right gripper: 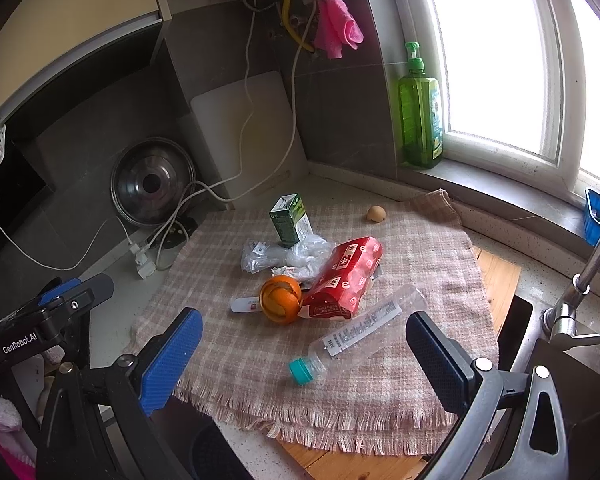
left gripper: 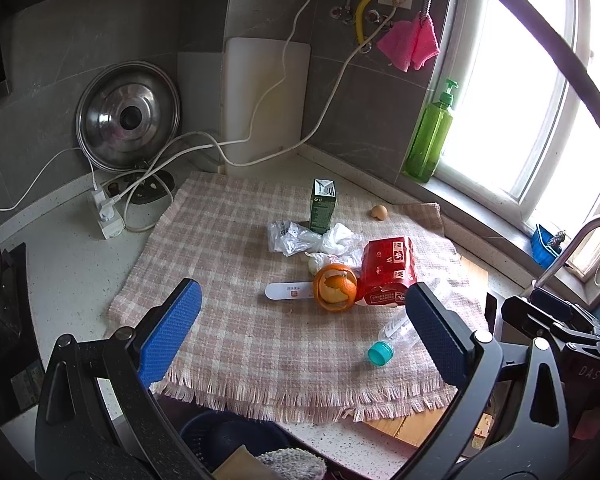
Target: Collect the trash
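Note:
Trash lies on a pink checked cloth (left gripper: 236, 280) (right gripper: 420, 264): an orange peel (left gripper: 335, 288) (right gripper: 281, 299), a red carton (left gripper: 387, 276) (right gripper: 346, 280), a clear plastic bottle with a teal cap (left gripper: 394, 336) (right gripper: 360, 330), crumpled clear plastic (left gripper: 312, 240) (right gripper: 284, 258), a green drink carton (left gripper: 323, 206) (right gripper: 292, 220), an eggshell (left gripper: 379, 212) (right gripper: 376, 213) and a white stick (left gripper: 288, 291) (right gripper: 244, 304). My left gripper (left gripper: 304, 328) is open and empty above the cloth's front. My right gripper (right gripper: 304, 348) is open and empty, with the bottle between its fingers in view.
A pot lid (left gripper: 128, 116), a white cutting board (left gripper: 266, 96), cables and a power strip (left gripper: 106, 210) stand at the back. A green soap bottle (right gripper: 420, 108) is on the sill. A faucet (right gripper: 580, 280) and sink are on the right. A dark basket (left gripper: 232, 440) sits below the counter edge.

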A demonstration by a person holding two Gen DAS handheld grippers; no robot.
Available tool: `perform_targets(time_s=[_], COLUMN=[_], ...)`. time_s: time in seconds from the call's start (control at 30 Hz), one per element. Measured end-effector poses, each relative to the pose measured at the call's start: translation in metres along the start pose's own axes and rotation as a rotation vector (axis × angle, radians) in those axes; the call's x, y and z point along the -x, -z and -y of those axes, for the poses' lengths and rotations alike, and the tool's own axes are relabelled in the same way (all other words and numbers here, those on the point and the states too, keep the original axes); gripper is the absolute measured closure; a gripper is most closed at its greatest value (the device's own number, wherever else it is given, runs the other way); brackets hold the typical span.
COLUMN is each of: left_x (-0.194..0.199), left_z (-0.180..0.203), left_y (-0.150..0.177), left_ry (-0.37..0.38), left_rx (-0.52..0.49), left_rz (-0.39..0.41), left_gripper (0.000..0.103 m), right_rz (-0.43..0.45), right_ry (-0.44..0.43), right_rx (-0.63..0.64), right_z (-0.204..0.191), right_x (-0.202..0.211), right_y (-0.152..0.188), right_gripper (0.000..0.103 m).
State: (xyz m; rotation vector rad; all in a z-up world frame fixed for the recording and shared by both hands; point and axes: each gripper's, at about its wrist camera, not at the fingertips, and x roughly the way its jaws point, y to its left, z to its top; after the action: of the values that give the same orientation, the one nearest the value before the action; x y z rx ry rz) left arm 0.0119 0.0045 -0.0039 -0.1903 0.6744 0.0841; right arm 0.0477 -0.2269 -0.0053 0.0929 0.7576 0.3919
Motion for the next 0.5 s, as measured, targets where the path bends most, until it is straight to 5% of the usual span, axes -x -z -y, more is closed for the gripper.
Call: perform_targets(time_s=[0.5], left_x=[-0.0018], left_z=[0.0003], left_y=[-0.0004], left_ry=[0.002], left_rx=[0.003], left_rz=[-0.003], left_gripper=[0.0], right_rz=[-0.012], right_ry=[0.004], right_rx=[-0.007], right_z=[0.0023], right_x=[-0.002], right_y=[0.0015], right_gripper=[0.0])
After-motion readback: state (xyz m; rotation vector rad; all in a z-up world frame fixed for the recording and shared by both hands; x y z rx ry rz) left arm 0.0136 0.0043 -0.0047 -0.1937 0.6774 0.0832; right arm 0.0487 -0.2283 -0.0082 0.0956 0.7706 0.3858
